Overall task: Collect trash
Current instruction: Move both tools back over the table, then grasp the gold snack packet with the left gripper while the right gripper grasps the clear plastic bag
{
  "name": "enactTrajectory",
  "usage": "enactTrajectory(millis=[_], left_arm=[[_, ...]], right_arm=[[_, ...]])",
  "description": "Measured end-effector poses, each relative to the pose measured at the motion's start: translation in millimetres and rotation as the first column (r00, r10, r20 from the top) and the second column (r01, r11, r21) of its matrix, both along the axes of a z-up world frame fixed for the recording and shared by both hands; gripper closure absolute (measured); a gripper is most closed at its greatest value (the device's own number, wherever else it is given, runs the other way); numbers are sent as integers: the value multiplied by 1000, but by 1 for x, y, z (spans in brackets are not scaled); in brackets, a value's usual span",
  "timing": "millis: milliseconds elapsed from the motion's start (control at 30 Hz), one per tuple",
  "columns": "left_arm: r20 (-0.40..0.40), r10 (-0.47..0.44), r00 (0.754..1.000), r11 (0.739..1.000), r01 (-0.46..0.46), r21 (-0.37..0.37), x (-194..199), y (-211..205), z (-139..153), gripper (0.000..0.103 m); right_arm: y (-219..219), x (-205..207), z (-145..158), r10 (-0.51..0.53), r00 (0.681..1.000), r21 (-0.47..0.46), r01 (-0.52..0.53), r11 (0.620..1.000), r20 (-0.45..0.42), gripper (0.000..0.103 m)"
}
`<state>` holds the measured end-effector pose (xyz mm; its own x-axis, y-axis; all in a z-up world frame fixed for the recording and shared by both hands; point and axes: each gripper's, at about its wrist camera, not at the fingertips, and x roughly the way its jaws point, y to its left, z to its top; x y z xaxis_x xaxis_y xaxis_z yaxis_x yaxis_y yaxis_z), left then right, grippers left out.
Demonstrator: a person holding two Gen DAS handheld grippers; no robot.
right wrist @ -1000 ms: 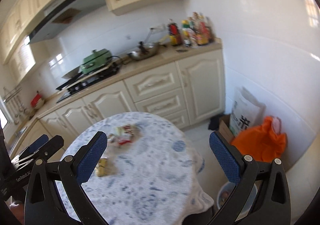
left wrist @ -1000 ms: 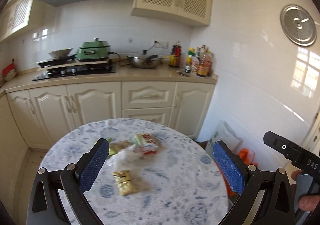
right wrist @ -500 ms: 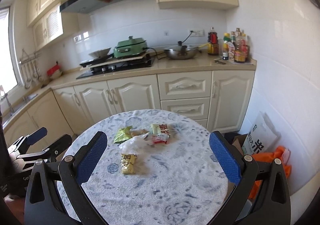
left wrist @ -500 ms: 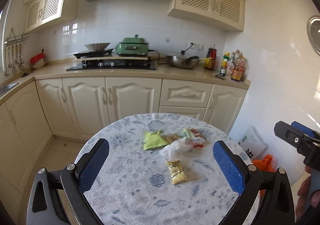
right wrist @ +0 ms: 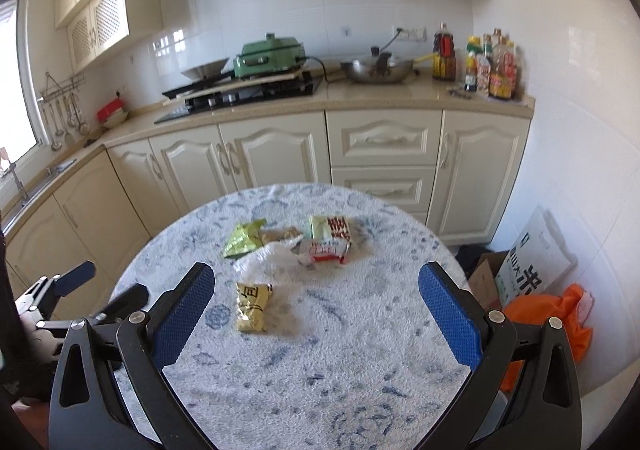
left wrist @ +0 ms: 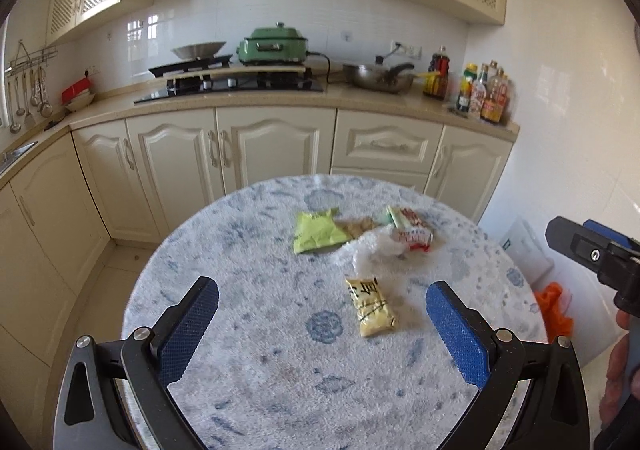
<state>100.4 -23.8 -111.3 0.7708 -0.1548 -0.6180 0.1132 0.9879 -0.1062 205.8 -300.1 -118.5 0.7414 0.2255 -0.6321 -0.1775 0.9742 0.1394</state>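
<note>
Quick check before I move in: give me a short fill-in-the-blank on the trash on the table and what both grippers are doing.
1. The wrapper lying nearest the cameras, apart from the pile, is ____ in colour.
2. The left hand-held gripper and the right hand-held gripper are both ____ and hold nothing.
3. The wrappers lie on a ____ table with a blue-patterned cloth.
4. The green wrapper lies at the ____ end of the pile.

Missing words: yellow; open; round; left

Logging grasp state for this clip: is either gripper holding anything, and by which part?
Nothing held. Left gripper and right gripper are both open above the table.
</note>
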Motion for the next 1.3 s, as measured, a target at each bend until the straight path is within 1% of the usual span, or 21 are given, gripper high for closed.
enactTrajectory(millis=[67,167,300,400,433,467,500,533,567,600,633,667,700,767,800,967,1000,1100,1233,1300], left_arm=[[-41,-2,999,1000,2,10,16,-11,-14,1],[-107,-13,994,1000,13,4,43,-23,-35,1],[-173,-15,985,1000,18,13,79,-38,-64,2],[-229,-10,973,999,17,29,108,-47,-84,7],[-248,-8,969,999,16,31,117,-48,-91,10],[-264,-9,964,999,17,31,124,-50,-97,17],[-284,-13,959,1000,20,21,131,-51,-103,20],[-271,-11,962,999,19,28,136,-52,-104,21],[-255,-16,967,999,25,30,138,-53,-103,35],[-253,-42,967,999,46,9,140,-54,-104,42],[-238,-60,969,998,64,9,143,-55,-103,55],[-233,-78,969,997,81,3,145,-54,-105,69],[-227,-88,970,996,92,7,147,-52,-107,72],[-230,-114,966,993,109,-34,152,-40,-108,72],[-232,-111,966,994,104,-41,153,-34,-109,72],[-231,-51,972,998,42,-44,151,9,-109,72],[-227,-41,973,999,32,-43,145,12,-111,73],[-218,-6,976,999,-5,-48,142,32,-106,72],[-205,23,978,998,-36,-59,134,52,-102,72],[-202,32,979,997,-45,-63,122,55,-99,72]], right_arm=[[-4,9,-10,-1,1000,-4,1,1000,-25,0],[-9,21,-24,2,998,0,-2,1000,-59,0],[-16,38,-49,5,992,9,-4,1000,-124,0],[-19,46,-64,1,988,24,3,1000,-157,0],[-20,48,-67,-1,986,27,5,1000,-165,0],[-21,50,-70,-3,985,30,8,1000,-171,0],[-22,53,-75,-5,983,35,12,999,-182,0],[-22,56,-78,-6,982,39,14,999,-190,0],[-22,58,-81,-6,980,43,15,999,-197,0],[-22,60,-82,-5,979,45,15,999,-202,0],[-19,63,-86,-1,978,47,11,999,-210,0],[-17,66,-88,2,976,48,8,999,-217,0],[-14,68,-90,9,975,50,3,999,-223,0],[-7,72,-93,24,973,56,-12,998,-229,0],[-2,73,-94,32,972,57,-19,998,-233,0],[22,83,-101,67,965,77,-49,996,-253,0],[28,85,-103,76,963,83,-56,995,-257,0],[48,93,-110,98,958,99,-73,992,-271,0],[76,104,-121,122,952,63,-109,992,-279,0],[85,111,-126,112,953,54,-101,993,-281,0]])
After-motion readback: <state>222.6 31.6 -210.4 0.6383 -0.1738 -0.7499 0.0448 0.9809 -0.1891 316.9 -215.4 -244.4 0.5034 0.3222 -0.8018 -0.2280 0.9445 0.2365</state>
